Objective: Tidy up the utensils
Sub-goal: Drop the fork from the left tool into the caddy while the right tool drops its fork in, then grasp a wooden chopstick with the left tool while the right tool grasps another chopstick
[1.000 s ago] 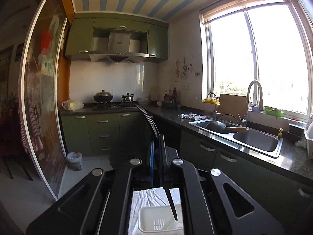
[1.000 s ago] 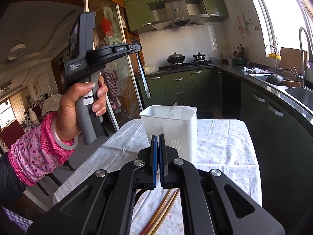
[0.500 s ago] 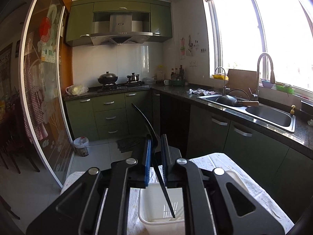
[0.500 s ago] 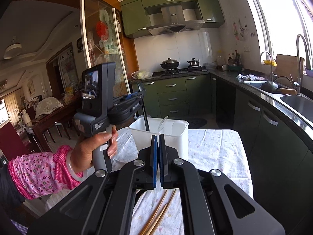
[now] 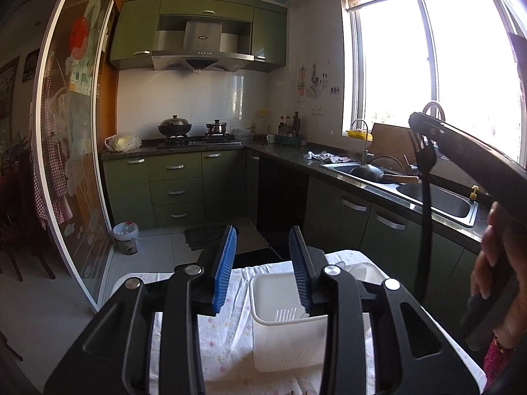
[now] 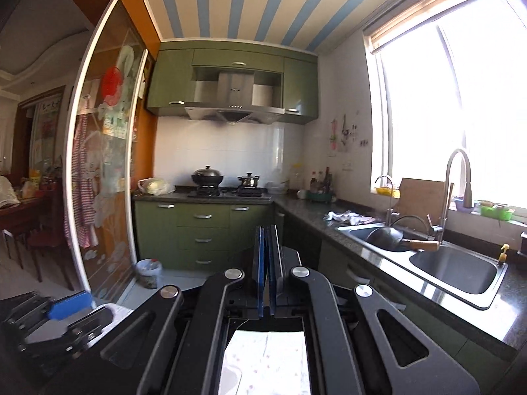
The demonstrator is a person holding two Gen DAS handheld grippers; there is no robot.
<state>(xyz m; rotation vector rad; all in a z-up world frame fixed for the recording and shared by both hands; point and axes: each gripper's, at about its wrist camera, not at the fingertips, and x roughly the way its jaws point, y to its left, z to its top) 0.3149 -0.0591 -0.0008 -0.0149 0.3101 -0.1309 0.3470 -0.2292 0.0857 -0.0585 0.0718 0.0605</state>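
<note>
- The tabletop point(image 5: 230, 335) is covered by a white cloth point(image 5: 227, 316) with small pink flower specks.
- A white plastic bin point(image 5: 283, 339) stands upright on the cloth, open at the top, with slots in its floor.
- Just behind the bin, toward the right corner, a white dish point(image 5: 365, 271) rests on the cloth, partly hidden.
- In the right wrist view only a strip of the cloth point(image 6: 266, 358) shows, with a white rounded edge at its lower left, too cropped to tell.
</note>
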